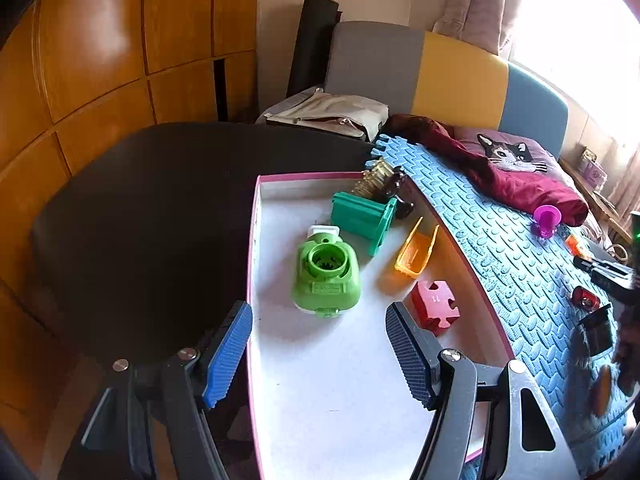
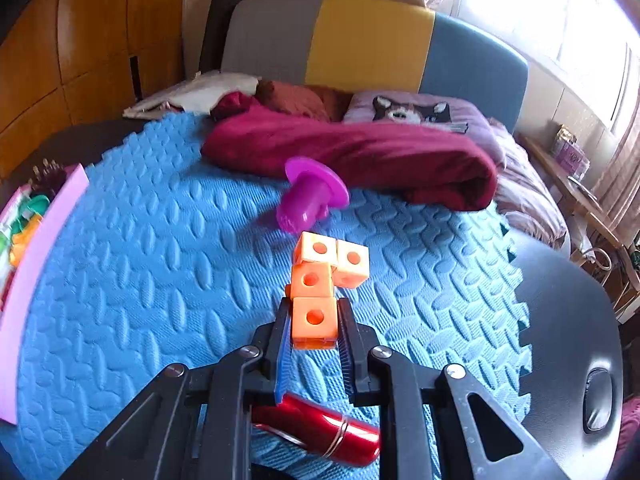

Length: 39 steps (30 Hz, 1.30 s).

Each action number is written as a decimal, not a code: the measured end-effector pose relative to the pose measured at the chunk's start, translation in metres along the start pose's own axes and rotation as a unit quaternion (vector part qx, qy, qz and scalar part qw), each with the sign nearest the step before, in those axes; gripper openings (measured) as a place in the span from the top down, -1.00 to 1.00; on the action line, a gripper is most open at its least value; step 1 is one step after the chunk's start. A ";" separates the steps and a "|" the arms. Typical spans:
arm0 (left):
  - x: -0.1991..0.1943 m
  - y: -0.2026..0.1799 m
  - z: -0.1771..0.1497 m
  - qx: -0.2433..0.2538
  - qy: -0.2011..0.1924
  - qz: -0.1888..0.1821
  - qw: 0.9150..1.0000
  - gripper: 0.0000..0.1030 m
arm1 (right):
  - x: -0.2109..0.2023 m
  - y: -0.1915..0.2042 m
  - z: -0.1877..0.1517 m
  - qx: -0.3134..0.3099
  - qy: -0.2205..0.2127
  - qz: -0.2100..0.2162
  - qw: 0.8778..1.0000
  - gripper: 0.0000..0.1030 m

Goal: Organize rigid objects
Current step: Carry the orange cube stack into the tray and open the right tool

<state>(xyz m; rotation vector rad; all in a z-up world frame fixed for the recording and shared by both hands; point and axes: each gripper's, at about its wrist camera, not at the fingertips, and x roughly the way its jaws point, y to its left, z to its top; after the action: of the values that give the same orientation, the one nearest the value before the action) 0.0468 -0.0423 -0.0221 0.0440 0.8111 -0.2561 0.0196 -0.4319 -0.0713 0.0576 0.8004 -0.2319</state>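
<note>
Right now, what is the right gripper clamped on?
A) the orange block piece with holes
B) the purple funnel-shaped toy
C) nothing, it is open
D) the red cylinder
A: the right gripper is shut on the nearest cube of the orange block piece, which sits squeezed between its pads.

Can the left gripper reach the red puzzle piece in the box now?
Probably yes. The left gripper is open and empty above the box, and the red puzzle piece lies just beyond its right finger, with nothing covering it.
</note>
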 end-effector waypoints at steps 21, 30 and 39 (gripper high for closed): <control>0.003 0.062 -0.005 -0.075 0.004 0.015 0.997 -0.36 | -0.047 0.273 0.020 -0.181 0.053 0.205 0.960 0.62; 0.004 0.066 -0.007 -0.080 0.008 0.010 0.997 -0.36 | -0.012 0.306 0.020 -0.144 0.088 0.209 0.963 0.53; 0.000 0.061 -0.007 -0.068 0.001 0.014 0.998 -0.36 | -0.024 0.282 0.016 -0.099 0.065 0.231 0.966 0.27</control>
<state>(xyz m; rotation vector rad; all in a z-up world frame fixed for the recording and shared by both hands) 0.0570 0.0178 -0.0305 -0.0725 0.8274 -0.1738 0.0788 -0.1550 -0.0535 0.0703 0.9129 0.2967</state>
